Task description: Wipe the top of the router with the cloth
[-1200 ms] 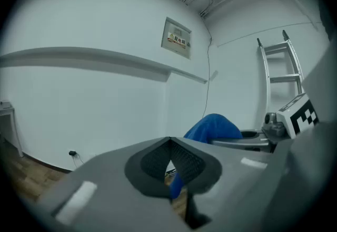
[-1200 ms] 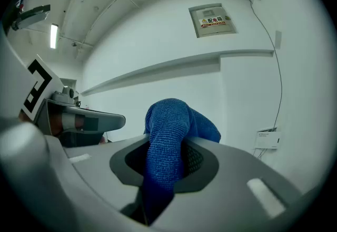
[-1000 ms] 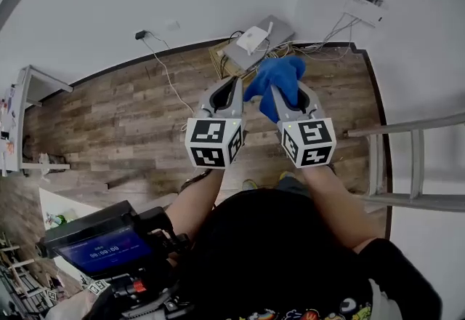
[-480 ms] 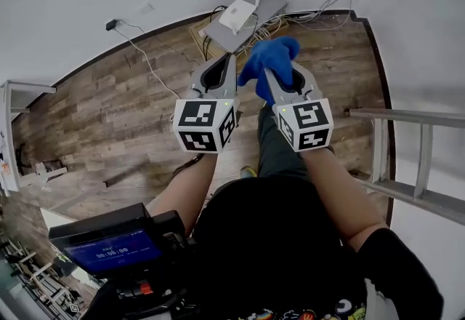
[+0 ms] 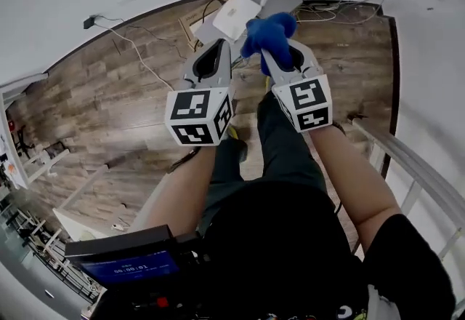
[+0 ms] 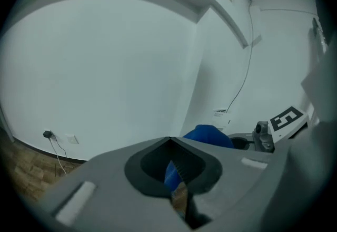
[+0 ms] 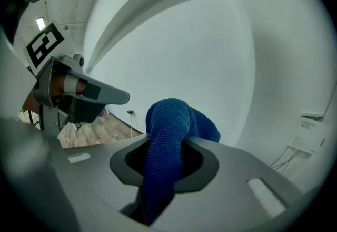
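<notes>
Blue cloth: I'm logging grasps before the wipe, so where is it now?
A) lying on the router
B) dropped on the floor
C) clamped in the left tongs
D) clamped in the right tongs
D: the right gripper view shows the blue cloth pinched in the right tongs, bulging out past their tips.

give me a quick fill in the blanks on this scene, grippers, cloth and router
1. The right gripper is shut on a ___ cloth.
2. The left gripper has its jaws together and holds ___.
3. In the head view, the router beyond the two grippers is ___ in colour.

Missing words: blue; nothing; white
</notes>
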{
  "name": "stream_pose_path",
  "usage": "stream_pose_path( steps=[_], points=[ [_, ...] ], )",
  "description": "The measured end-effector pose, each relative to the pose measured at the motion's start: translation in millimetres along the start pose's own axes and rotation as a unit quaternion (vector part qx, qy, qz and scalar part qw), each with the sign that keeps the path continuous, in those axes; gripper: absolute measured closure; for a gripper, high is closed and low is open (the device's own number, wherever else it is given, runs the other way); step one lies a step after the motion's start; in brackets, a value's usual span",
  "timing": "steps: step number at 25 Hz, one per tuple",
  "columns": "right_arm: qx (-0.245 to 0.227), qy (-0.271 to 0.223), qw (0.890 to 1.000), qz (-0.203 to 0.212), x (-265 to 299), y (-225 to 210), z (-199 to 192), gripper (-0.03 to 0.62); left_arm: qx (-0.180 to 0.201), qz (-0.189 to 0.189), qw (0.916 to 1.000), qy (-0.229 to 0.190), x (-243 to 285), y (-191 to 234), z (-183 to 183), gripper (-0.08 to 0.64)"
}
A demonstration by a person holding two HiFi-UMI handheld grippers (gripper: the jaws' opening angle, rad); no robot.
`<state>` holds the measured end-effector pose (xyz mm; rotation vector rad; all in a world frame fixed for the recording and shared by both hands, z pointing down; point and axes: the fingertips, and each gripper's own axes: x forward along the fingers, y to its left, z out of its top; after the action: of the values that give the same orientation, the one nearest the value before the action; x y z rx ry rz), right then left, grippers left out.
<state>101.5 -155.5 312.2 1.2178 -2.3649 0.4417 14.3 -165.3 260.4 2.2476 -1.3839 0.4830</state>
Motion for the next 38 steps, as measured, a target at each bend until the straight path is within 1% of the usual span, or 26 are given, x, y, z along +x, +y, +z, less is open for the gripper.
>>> stream_pose_path(
  steps=[2, 4, 7, 10, 12, 14, 15, 16, 19, 21, 23, 27, 31, 35, 38],
  points=[
    [-0.002, 0.022, 1.0, 0.005, 32, -10, -13, 0.482, -0.004, 0.005, 0.9999, 0.013, 27, 20, -10, 0.56],
    [-0.006, 0.038, 0.999, 0.007, 65, -16, -31, 0.482, -0.003, 0.001, 0.9997, 0.025, 55, 40, -24, 0.56],
    [-0.008, 0.054, 0.998, -0.007, 119, -30, -62, 0.482, 0.003, -0.014, 0.9993, 0.033, 102, 71, -50, 0.56],
    [0.002, 0.063, 0.997, -0.043, 162, -50, -99, 0.482, -0.001, -0.036, 0.9984, 0.042, 144, 97, -86, 0.56],
    [-0.004, 0.056, 0.995, -0.08, 183, -66, -112, 0.482, -0.002, -0.049, 0.9979, 0.043, 169, 112, -106, 0.56],
    [-0.025, 0.041, 0.992, -0.118, 199, -79, -120, 0.482, -0.002, -0.057, 0.9976, 0.04, 185, 124, -124, 0.558],
    [-0.041, 0.039, 0.99, -0.129, 206, -81, -125, 0.482, -0.004, -0.06, 0.9974, 0.039, 189, 129, -134, 0.558],
    [-0.059, 0.043, 0.989, -0.129, 216, -78, -134, 0.482, -0.006, -0.063, 0.9972, 0.04, 191, 132, -143, 0.558],
    [-0.102, 0.077, 0.987, -0.097, 251, -64, -173, 0.482, -0.015, -0.061, 0.997, 0.045, 194, 144, -165, 0.56],
    [-0.114, 0.097, 0.985, -0.082, 271, -60, -195, 0.482, -0.026, -0.058, 0.9966, 0.052, 194, 152, -175, 0.56],
    [-0.123, 0.11, 0.983, -0.075, 284, -61, -209, 0.482, -0.034, -0.056, 0.9963, 0.055, 195, 159, -185, 0.558],
    [-0.141, 0.128, 0.98, -0.051, 303, -58, -216, 0.482, -0.047, -0.048, 0.9959, 0.06, 199, 173, -202, 0.56],
    [-0.144, 0.146, 0.979, -0.015, 314, -44, -217, 0.483, -0.06, -0.044, 0.9953, 0.062, 202, 181, -209, 0.558],
    [-0.142, 0.147, 0.979, 0.022, 319, -26, -217, 0.483, -0.064, -0.039, 0.9953, 0.062, 206, 186, -209, 0.558],
    [-0.134, 0.144, 0.98, 0.04, 315, -16, -218, 0.483, -0.062, -0.036, 0.9953, 0.065, 210, 187, -211, 0.56]
  ],
)
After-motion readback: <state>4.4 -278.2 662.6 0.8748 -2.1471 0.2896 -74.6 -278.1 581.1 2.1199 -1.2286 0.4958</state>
